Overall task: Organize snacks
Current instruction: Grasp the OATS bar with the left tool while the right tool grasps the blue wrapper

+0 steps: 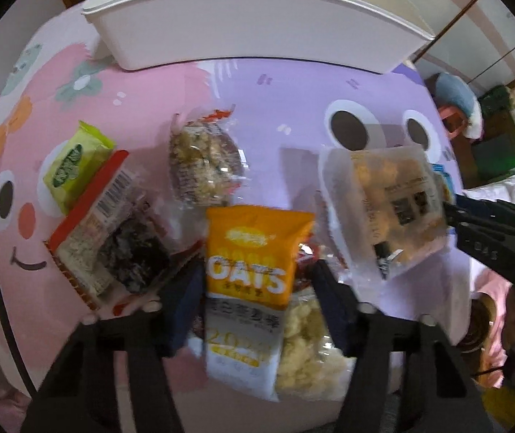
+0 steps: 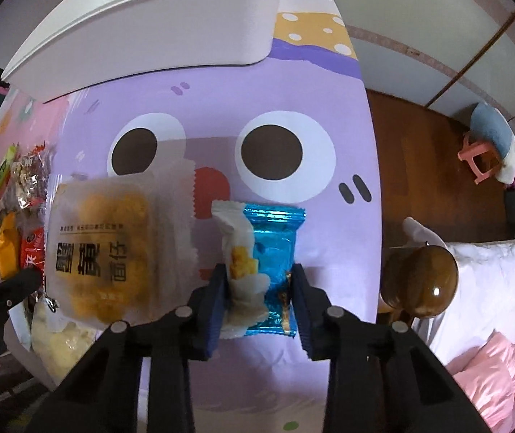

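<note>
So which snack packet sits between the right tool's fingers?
The blue foil packet, pinched between the right tool; the bigger frosted white packet lies beside it, outside the fingers.

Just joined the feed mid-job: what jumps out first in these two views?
The orange OATS packet sits between the left hand-held gripper's fingers, amid a pile of snacks on the cartoon-face table. The right hand-held gripper pinches a blue packet and a white one together. A white bin waits at the table's far edge.

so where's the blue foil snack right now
In the right wrist view, the blue foil snack lies on the purple table mat, squeezed between the right gripper fingers, just right of the frosted cracker packet.
</note>
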`<move>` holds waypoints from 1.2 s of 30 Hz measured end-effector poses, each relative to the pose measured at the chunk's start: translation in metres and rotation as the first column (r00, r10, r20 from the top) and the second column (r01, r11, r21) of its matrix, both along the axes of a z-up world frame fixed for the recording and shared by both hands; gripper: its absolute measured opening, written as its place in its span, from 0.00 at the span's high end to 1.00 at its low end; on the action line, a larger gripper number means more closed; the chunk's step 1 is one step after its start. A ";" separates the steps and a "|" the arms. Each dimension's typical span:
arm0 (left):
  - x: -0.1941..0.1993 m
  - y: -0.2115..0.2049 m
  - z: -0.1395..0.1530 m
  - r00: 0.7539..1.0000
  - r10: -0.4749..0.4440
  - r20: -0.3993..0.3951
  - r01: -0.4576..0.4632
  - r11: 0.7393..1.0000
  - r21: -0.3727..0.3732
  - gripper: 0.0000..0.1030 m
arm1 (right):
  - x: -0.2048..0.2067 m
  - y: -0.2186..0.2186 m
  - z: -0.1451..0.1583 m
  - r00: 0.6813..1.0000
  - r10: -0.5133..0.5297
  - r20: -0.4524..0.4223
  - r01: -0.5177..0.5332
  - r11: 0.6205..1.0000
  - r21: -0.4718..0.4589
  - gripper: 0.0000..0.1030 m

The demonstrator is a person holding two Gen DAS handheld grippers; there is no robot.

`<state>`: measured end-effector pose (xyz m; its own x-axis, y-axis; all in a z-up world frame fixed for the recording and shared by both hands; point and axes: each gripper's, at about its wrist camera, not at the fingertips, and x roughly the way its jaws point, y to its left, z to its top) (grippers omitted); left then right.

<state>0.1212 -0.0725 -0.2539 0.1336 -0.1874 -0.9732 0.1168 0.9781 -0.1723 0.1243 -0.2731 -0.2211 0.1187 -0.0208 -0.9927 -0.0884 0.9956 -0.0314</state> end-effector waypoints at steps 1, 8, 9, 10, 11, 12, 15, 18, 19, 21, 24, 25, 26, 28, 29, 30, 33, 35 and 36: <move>-0.001 0.000 0.002 1.000 -0.005 0.001 0.005 1.000 -0.014 0.59 | 0.000 0.001 0.001 1.000 0.004 0.001 -0.004 1.000 0.000 0.71; -0.007 0.005 0.001 1.000 -0.007 -0.016 0.006 0.999 -0.043 0.64 | -0.008 -0.001 0.003 1.000 -0.005 -0.007 0.005 0.999 0.039 0.74; -0.009 0.008 0.003 1.000 -0.005 -0.012 0.004 0.999 -0.040 0.65 | -0.007 -0.003 0.003 1.000 -0.008 -0.007 0.008 0.999 0.047 0.75; -0.010 0.010 0.004 1.000 -0.004 -0.007 0.003 0.999 -0.036 0.65 | -0.008 -0.003 0.004 1.000 -0.010 -0.006 0.010 0.998 0.058 0.75; -0.011 0.013 0.007 1.000 -0.001 -0.002 0.001 0.999 -0.036 0.65 | -0.009 -0.003 0.006 1.000 -0.013 -0.001 0.013 0.998 0.066 0.75; -0.011 0.016 0.009 1.000 0.005 0.002 -0.005 0.999 -0.041 0.65 | -0.010 -0.003 0.008 1.000 -0.015 0.004 0.014 0.998 0.068 0.75; -0.011 0.026 0.019 0.999 0.031 0.022 -0.030 0.998 -0.053 0.65 | -0.014 -0.006 0.013 1.000 -0.019 0.021 0.017 0.997 0.076 0.76; -0.011 0.034 0.031 0.998 0.050 0.042 -0.047 0.997 -0.065 0.65 | -0.015 -0.006 0.022 0.999 -0.025 0.038 0.022 0.996 0.083 0.77; -0.011 0.037 0.035 0.997 0.052 0.047 -0.049 0.996 -0.069 0.65 | -0.016 -0.007 0.025 0.999 -0.030 0.046 0.025 0.996 0.086 0.77; -0.012 0.042 0.046 0.996 0.060 0.070 -0.054 0.996 -0.075 0.65 | -0.018 -0.011 0.034 0.997 -0.036 0.066 0.030 0.995 0.095 0.77; -0.011 0.046 0.060 0.993 0.068 0.100 -0.060 0.995 -0.081 0.65 | -0.021 -0.013 0.047 0.994 -0.037 0.100 0.026 0.994 0.108 0.78; -0.010 0.048 0.064 0.992 0.070 0.107 -0.062 0.995 -0.084 0.65 | -0.022 -0.013 0.053 0.993 -0.037 0.111 0.025 0.993 0.112 0.78; -0.008 0.049 0.070 0.990 0.074 0.116 -0.064 0.994 -0.086 0.65 | -0.022 -0.014 0.057 0.992 -0.039 0.120 0.025 0.993 0.117 0.78; -0.005 0.052 0.082 0.987 0.076 0.138 -0.063 0.993 -0.095 0.65 | -0.021 -0.012 0.066 0.990 -0.039 0.137 0.022 0.992 0.128 0.78; -0.004 0.053 0.086 0.986 0.078 0.146 -0.064 0.993 -0.097 0.65 | -0.022 -0.011 0.071 0.988 -0.037 0.148 0.017 0.991 0.135 0.78; -0.001 0.055 0.092 0.985 0.080 0.153 -0.065 0.993 -0.100 0.65 | -0.022 -0.009 0.078 0.986 -0.032 0.162 0.008 0.990 0.142 0.78; 0.007 0.056 0.113 0.979 0.083 0.187 -0.063 0.992 -0.111 0.65 | -0.019 0.000 0.098 0.980 -0.006 0.201 -0.027 0.986 0.163 0.78; 0.014 0.056 0.129 0.974 0.082 0.213 -0.059 0.992 -0.111 0.65 | -0.016 0.006 0.111 0.973 0.013 0.229 -0.052 0.984 0.169 0.78; 0.017 0.055 0.136 0.971 0.084 0.225 -0.059 0.992 -0.113 0.65 | -0.014 0.011 0.119 0.969 0.025 0.245 -0.069 0.983 0.171 0.78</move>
<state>0.1383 -0.0171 -0.1178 0.3669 -0.2687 -0.8906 0.0954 0.9632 -0.2513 0.1103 -0.2624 -0.1022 0.3514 0.1638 -0.9218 -0.1468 0.9820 0.1185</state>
